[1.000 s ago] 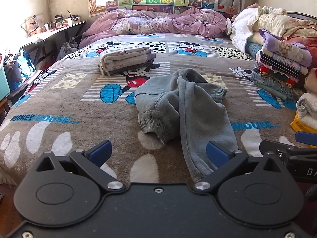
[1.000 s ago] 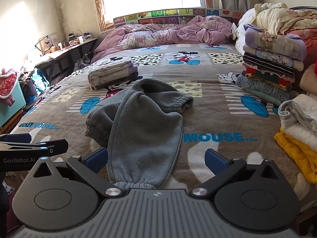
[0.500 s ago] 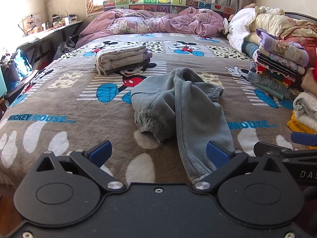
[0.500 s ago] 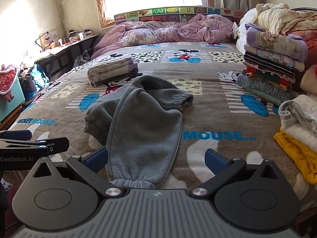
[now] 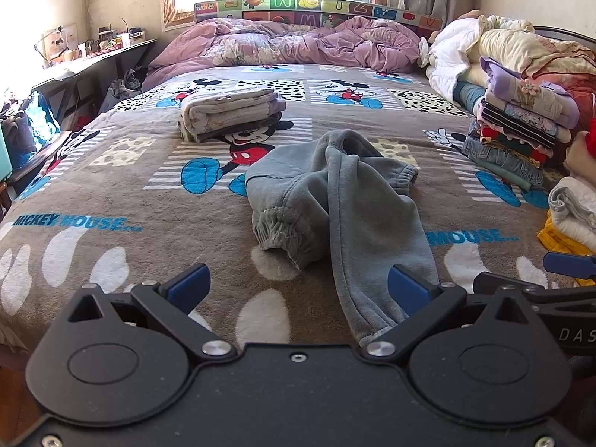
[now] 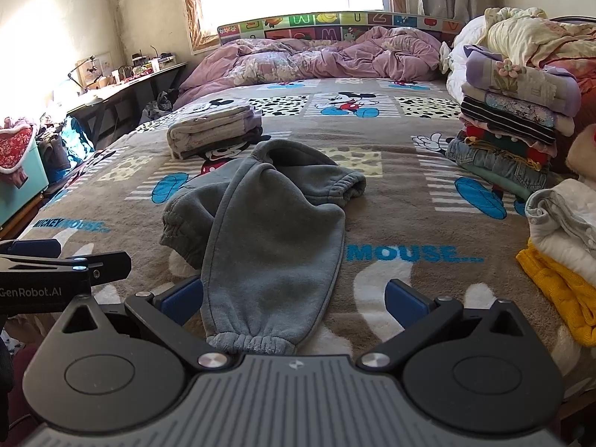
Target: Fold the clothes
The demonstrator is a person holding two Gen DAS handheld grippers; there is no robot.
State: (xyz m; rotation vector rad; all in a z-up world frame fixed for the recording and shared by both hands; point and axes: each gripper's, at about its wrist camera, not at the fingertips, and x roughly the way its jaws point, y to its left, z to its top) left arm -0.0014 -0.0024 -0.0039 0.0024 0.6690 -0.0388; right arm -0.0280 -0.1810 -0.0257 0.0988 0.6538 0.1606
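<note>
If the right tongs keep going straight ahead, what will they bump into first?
Most likely the crumpled grey fleece sweatpants. The open right tongs point along the nearest trouser leg, whose elastic cuff lies between the blue pads. They seem to sit just above it, though depth is hard to judge.

sweatpants (image 5: 335, 201) mid-bed | folded pile (image 5: 229, 111) behind-left | clothes stack (image 5: 521, 123) right, seemingly on bed
</note>
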